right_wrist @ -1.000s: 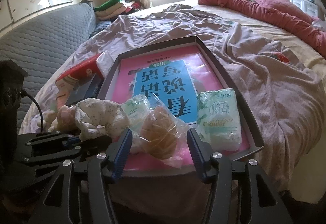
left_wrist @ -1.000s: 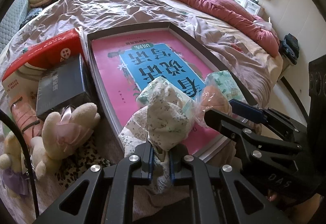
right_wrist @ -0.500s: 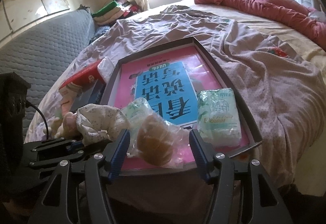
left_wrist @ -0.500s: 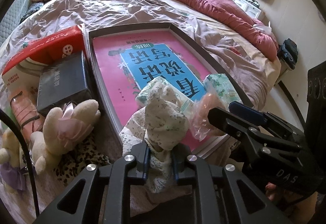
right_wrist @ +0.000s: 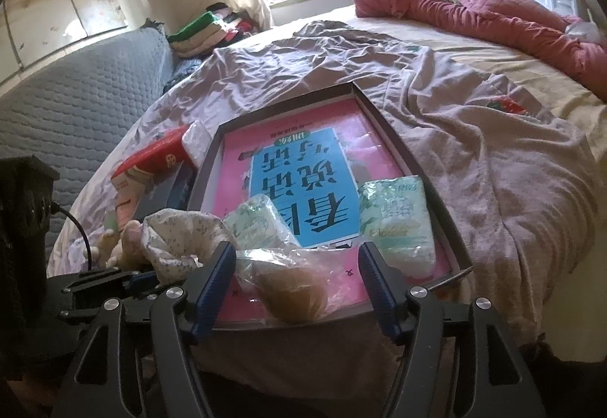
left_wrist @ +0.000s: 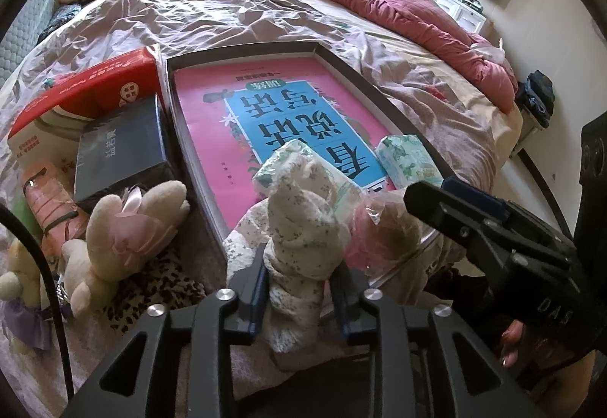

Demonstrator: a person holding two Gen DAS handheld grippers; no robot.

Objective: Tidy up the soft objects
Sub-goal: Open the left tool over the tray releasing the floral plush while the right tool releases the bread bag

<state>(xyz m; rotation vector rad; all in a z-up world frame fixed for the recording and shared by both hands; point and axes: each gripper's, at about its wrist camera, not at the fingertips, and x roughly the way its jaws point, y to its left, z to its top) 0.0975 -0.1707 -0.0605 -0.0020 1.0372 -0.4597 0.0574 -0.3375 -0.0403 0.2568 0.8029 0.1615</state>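
jaws opening on both — left gripper [left_wrist: 299, 279] around floral cloth [left_wrist: 303, 224], right gripper [right_wrist: 294, 279] wide around bagged bun [right_wrist: 292, 294]

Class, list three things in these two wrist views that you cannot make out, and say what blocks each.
1. Left wrist view: the lower end of the floral cloth bundle, behind the left hand-held gripper, whose jaws are opening around it.
2. Right wrist view: the plush toy, mostly hidden by that bundle.
3. Both views: what the crinkled plastic bag contains; glare blurs it.
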